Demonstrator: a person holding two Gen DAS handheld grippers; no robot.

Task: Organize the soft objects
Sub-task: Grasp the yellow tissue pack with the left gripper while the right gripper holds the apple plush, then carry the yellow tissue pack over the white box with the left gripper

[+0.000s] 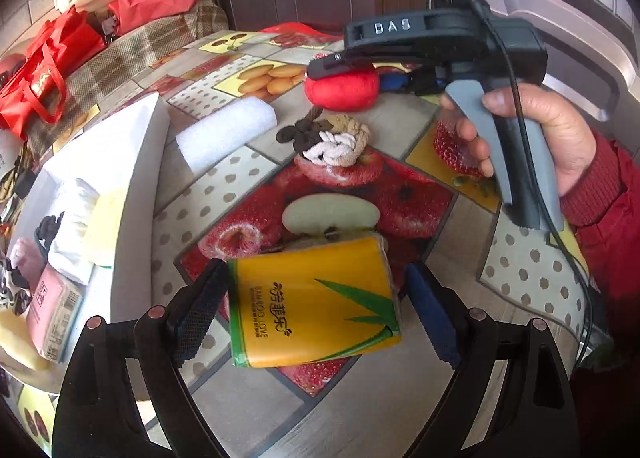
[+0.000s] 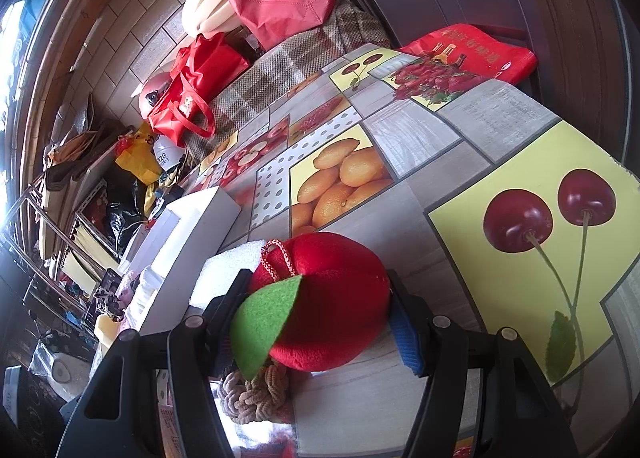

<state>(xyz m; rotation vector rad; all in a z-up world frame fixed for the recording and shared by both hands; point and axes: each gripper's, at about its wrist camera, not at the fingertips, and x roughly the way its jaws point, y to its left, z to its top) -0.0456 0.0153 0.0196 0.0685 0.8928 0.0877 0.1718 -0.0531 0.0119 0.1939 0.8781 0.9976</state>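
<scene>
- Straddling the yellow tissue pack (image 1: 314, 300) with the left gripper (image 1: 316, 312): jaws spread, left pad at the pack's edge, right pad clear by a visible gap, so nothing clamped yet.
- Lying tilted on the tablecloth (image 1: 240, 398), near the white box (image 1: 136, 194) that already holds tissue packs and other soft bits.
- Could skid or spin away if only the near pad pushes before the far pad arrives; glossy wrapper on slick cloth.
- Could buckle and squirt out if pinched near a corner rather than across the middle.
- Bracketing the plush apple (image 2: 332, 302) with the right gripper (image 2: 320, 318): pads against both flanks, apparently squeezing it, though true pressure hard to judge through the fisheye warp.
- Resting on the table just beside the foam block (image 1: 226, 134) and above the rope knot (image 1: 328, 136).
- Might roll free on lifting, being round and springy with a shallow bite.
- Might snag the knot or nudge the foam while swinging toward the box.
- Risk of the two tools colliding, both heading the same way over a crowded patch.
- Risk of dropping short against the box wall if carried too low.
</scene>
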